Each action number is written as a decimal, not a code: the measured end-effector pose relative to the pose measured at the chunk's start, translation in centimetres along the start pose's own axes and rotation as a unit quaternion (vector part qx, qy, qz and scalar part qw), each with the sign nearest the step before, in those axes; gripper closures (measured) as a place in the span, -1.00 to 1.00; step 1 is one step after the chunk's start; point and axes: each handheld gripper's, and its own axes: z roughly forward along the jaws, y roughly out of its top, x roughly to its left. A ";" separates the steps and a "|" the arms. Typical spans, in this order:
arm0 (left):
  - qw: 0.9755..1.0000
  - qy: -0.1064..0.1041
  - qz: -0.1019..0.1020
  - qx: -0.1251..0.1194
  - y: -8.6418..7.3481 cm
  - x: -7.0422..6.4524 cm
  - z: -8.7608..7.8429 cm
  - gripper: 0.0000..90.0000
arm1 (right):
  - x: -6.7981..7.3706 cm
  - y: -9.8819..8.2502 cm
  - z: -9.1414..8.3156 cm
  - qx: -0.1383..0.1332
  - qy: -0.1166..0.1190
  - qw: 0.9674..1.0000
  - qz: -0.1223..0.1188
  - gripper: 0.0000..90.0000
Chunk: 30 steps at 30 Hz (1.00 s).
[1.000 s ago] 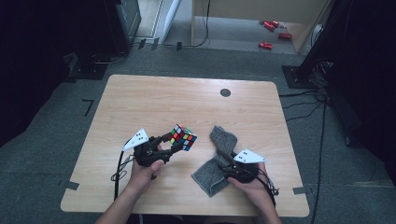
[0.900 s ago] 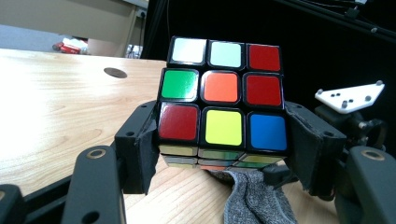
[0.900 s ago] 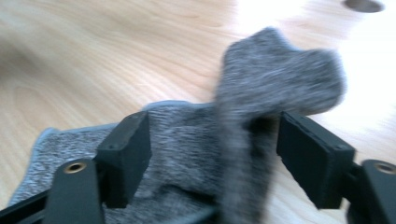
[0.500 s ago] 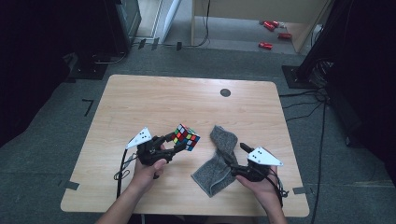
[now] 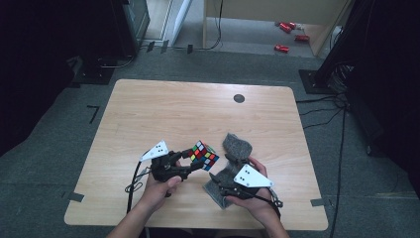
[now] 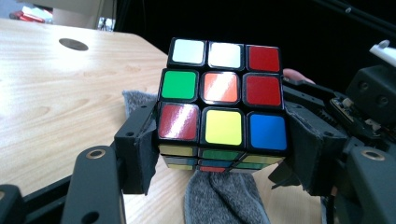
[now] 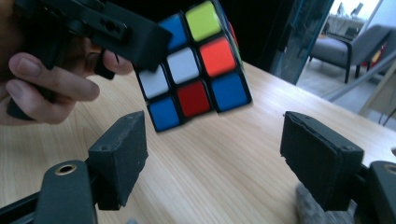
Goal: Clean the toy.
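Gripping from the near left of the wooden table (image 5: pixel 148 114), the person's left hand (image 5: pixel 157 186) holds the left gripper (image 5: pixel 190 163), whose jaws pinch a colour cube (image 5: pixel 204 155) by two opposite sides. In the high view the cube sits raised off the tabletop, tilted, just left of the table's near middle. The left gripper view shows the cube (image 6: pixel 223 105) clamped between the black pads, with white, white and red squares along its top row, green, orange and red in the middle, and red, yellow and blue along the bottom. Beneath and behind it lies a grey cloth (image 6: pixel 224 200) on the wood.

Just right of the cube in the high view, the grey cloth (image 5: pixel 236 146) lies crumpled on the table, one end reaching toward the far side and the other running under the right gripper (image 5: pixel 215 181). The right hand (image 5: pixel 257 203) holds this gripper over the near end of the cloth, with its grey three-cornered plate on top and its jaws pointing left toward the cube. In the right gripper view its two jaws stand well spread with nothing between them, bare wood below, and the cube (image 7: pixel 196 60) hangs ahead of them, apart from both pads. The left hand's fingers (image 7: pixel 51 84) curl round the other gripper at the upper left of that view. A small dark round disc (image 5: pixel 239 98) sits on the far part of the table, well apart from everything else.
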 end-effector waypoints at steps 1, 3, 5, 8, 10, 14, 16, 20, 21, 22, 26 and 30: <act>1.000 0.000 -0.004 0.000 0.0 0.1 -0.1 -0.23 | 0.2 0.0 0.2 -0.002 0.002 1.000 -0.003 -0.49; 1.000 -0.001 -0.014 -0.002 0.0 0.3 -0.4 -0.23 | 0.6 0.1 0.6 -0.006 0.005 1.000 -0.005 -0.49; 1.000 -0.002 -0.021 -0.004 -0.1 0.4 -0.7 -0.23 | 0.9 0.2 1.1 -0.009 0.008 1.000 -0.010 -0.49; 1.000 -0.005 -0.028 -0.001 -0.2 0.4 -1.0 -0.23 | 1.6 0.4 1.8 -0.007 0.009 1.000 -0.024 -0.49; 0.999 -0.010 -0.033 0.006 -0.3 0.4 -1.0 -0.23 | 2.1 0.4 2.3 -0.005 0.004 0.999 -0.036 -0.49; 0.999 -0.016 -0.042 0.017 -0.4 0.4 -1.2 -0.23 | 3.1 0.6 3.0 -0.005 -0.022 0.997 -0.069 -0.45; 0.999 -0.021 -0.046 0.020 -0.4 0.4 -1.1 -0.23 | 3.4 0.6 3.3 -0.002 -0.032 0.996 -0.082 -0.44; 0.998 -0.023 -0.048 0.027 -0.5 0.4 -0.9 -0.23 | 3.7 0.3 3.6 -0.001 -0.047 0.994 -0.095 -0.31; 0.998 -0.022 -0.050 0.027 -0.5 0.4 -0.9 -0.23 | 3.7 0.3 3.6 0.000 -0.048 0.994 -0.098 -0.27; 0.998 -0.025 -0.050 0.027 -0.5 0.5 -0.9 -0.23 | 3.7 0.3 3.5 0.001 -0.049 0.994 -0.100 -0.25; 0.998 -0.030 -0.043 0.022 -0.4 0.4 -0.9 -0.25 | 3.6 0.4 3.3 -0.001 -0.048 0.994 -0.093 -0.24; 0.999 -0.027 -0.033 0.011 -0.1 0.6 -1.1 -0.28 | 3.1 0.3 3.1 -0.002 -0.044 0.996 -0.077 -0.24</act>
